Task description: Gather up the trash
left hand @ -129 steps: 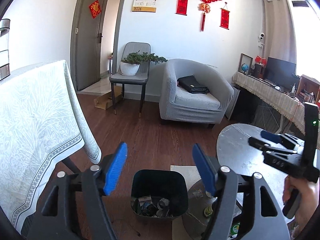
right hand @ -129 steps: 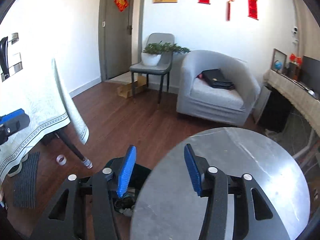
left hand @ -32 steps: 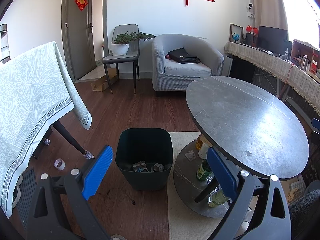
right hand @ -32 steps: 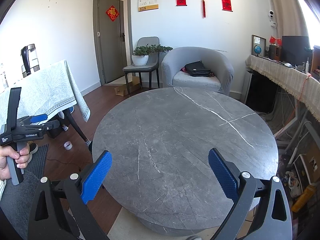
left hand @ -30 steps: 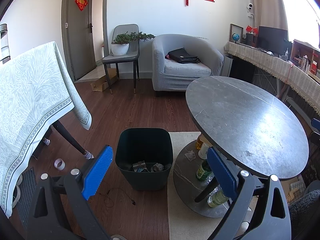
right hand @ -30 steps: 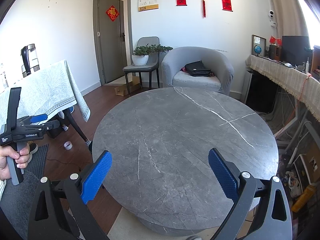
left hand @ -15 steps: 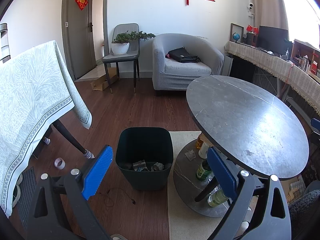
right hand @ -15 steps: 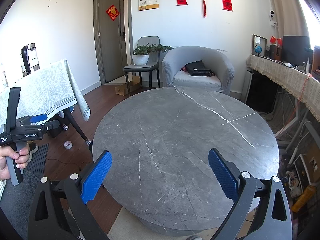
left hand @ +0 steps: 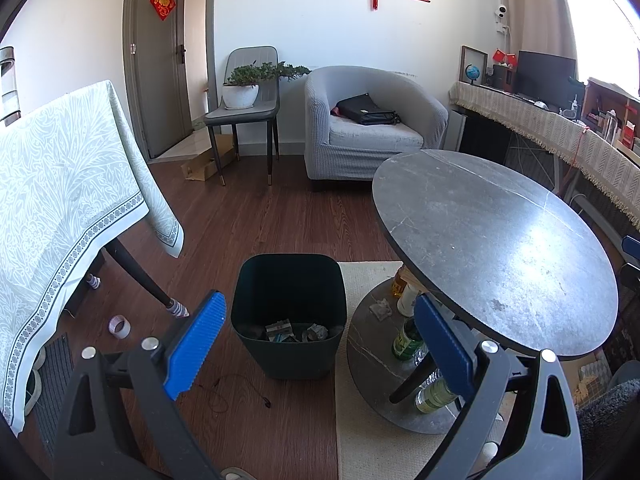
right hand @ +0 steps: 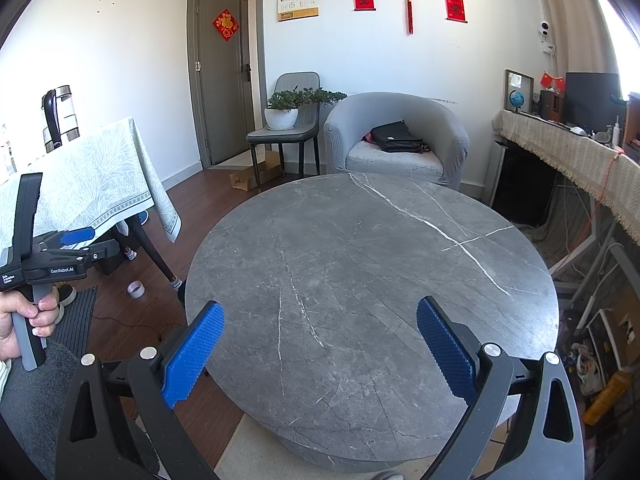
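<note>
A dark green trash bin [left hand: 289,292] stands on the wooden floor left of the round grey table [left hand: 492,248]. Crumpled trash [left hand: 296,331] lies at its bottom. My left gripper [left hand: 320,344] is open and empty, held above and in front of the bin. My right gripper [right hand: 320,354] is open and empty, held over the near part of the round grey table top [right hand: 372,280], which is bare. The left gripper also shows in the right wrist view [right hand: 86,244] at the far left, held in a hand.
Bottles [left hand: 406,340] and a crumpled paper [left hand: 380,308] sit on the table's lower shelf. A tape roll [left hand: 119,326] lies on the floor. A cloth-covered table [left hand: 60,184] stands left. An armchair [left hand: 372,128], a chair with a plant [left hand: 244,100] and a sideboard [left hand: 560,136] are behind.
Over the last second almost nothing moved. Compared with 4.3 s ago, both grippers have pulled back and up from the bin and opened wider.
</note>
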